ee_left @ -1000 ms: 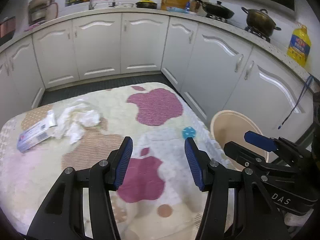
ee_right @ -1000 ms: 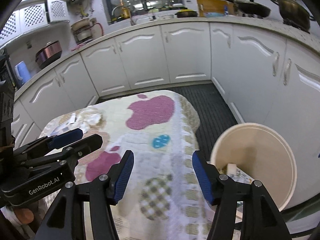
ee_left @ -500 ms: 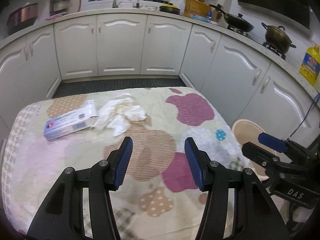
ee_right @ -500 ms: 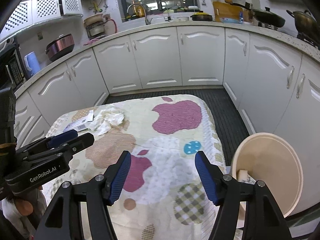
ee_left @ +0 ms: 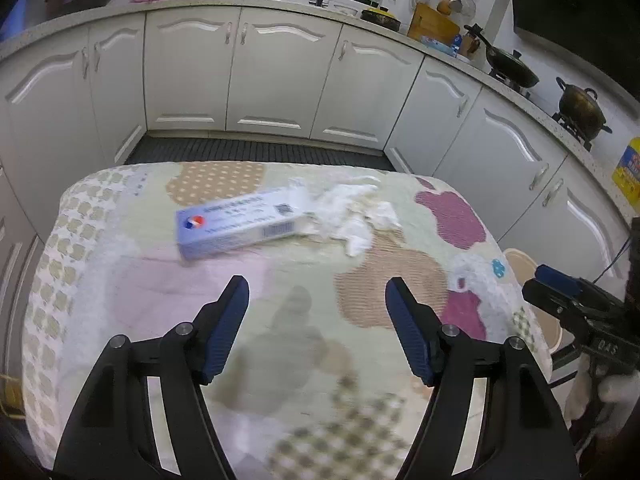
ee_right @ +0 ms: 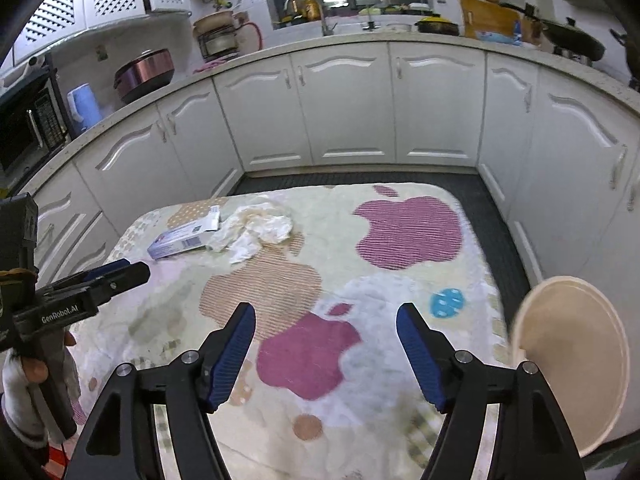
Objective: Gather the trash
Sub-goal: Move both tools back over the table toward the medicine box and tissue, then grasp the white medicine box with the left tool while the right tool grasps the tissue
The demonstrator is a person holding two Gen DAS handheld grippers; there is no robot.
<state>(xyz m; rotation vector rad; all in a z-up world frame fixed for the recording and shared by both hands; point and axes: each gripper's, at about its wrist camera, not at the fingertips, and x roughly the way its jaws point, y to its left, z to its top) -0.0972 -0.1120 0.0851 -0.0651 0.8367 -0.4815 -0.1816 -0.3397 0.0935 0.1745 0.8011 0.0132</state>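
A home kitchen, plainly: curved run of white cabinets (ee_right: 348, 108) under a speckled countertop (ee_left: 192, 2), with a sink tap (ee_right: 298, 4) before a dark window. Wok (ee_left: 510, 66) and lidded pot (ee_left: 582, 100) on gas burners, cutting board (ee_right: 486, 20), microwave (ee_right: 28, 128), yellow oil bottle (ee_left: 630, 172). In the middle, a small table under an apple-patterned cloth (ee_right: 408, 232).

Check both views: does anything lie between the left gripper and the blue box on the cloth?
Nothing visible does. The left gripper, jaws open and empty, faces the blue box across bare tablecloth. Crumpled tissue lies beside the box's far end.
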